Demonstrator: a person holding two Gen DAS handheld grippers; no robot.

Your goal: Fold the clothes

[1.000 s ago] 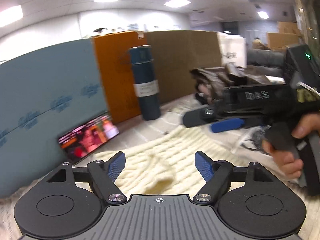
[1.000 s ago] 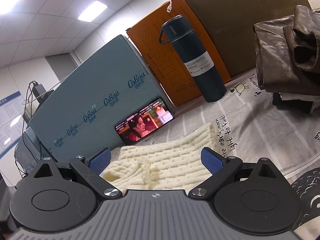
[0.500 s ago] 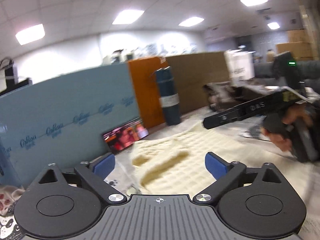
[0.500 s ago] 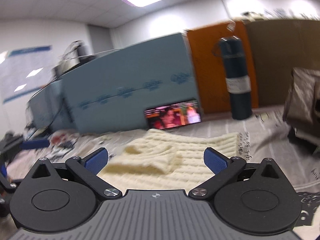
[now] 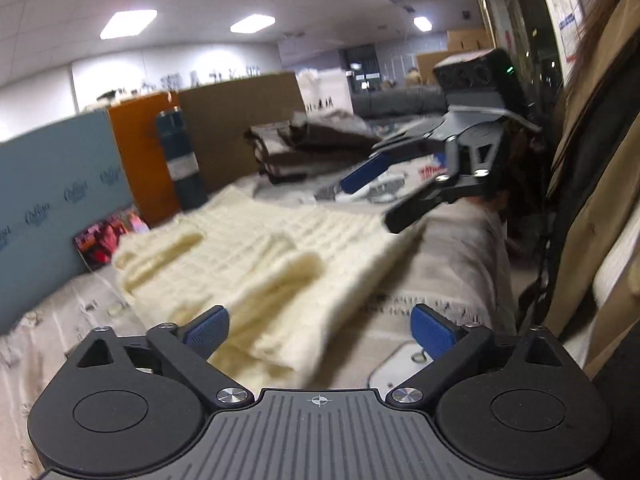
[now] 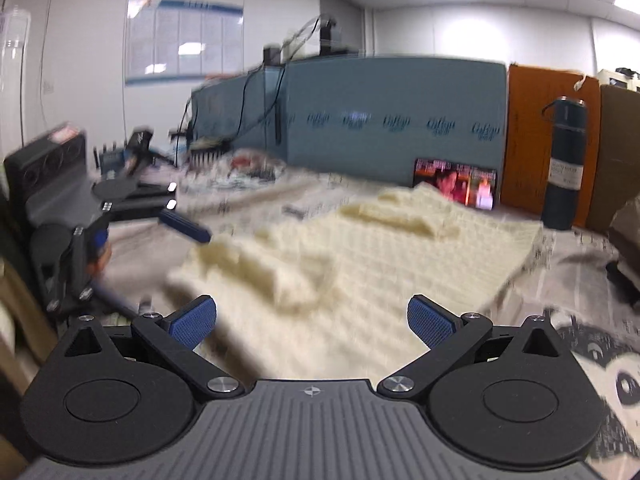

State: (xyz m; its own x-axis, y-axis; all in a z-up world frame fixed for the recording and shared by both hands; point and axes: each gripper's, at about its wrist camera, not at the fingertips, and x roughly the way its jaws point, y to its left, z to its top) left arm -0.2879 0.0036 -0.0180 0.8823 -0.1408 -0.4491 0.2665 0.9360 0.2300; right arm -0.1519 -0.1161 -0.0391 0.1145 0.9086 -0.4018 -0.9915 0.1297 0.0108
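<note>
sweater [image 5: 256,248] on table, bottle [image 5: 182,168] behind

The left tool [image 5: 320,330] is matte black, with two round discs on either side of a grey ribbed centre plate stamped with a small white crosshair. Angled black link arms run forward from shiny silver pivot screws to fingers tipped with textured blue pads [image 5: 432,330]. The right tool [image 6: 312,322] has the same build: black discs, grey ribbed plate, white crosshair, silver screws, dotted blue pads [image 6: 430,326]. Seen from the side, it carries a boxy black camera block with round lens openings and a small green light. Long brown hair and a tan garment show at the right edge of the left wrist view.
</note>
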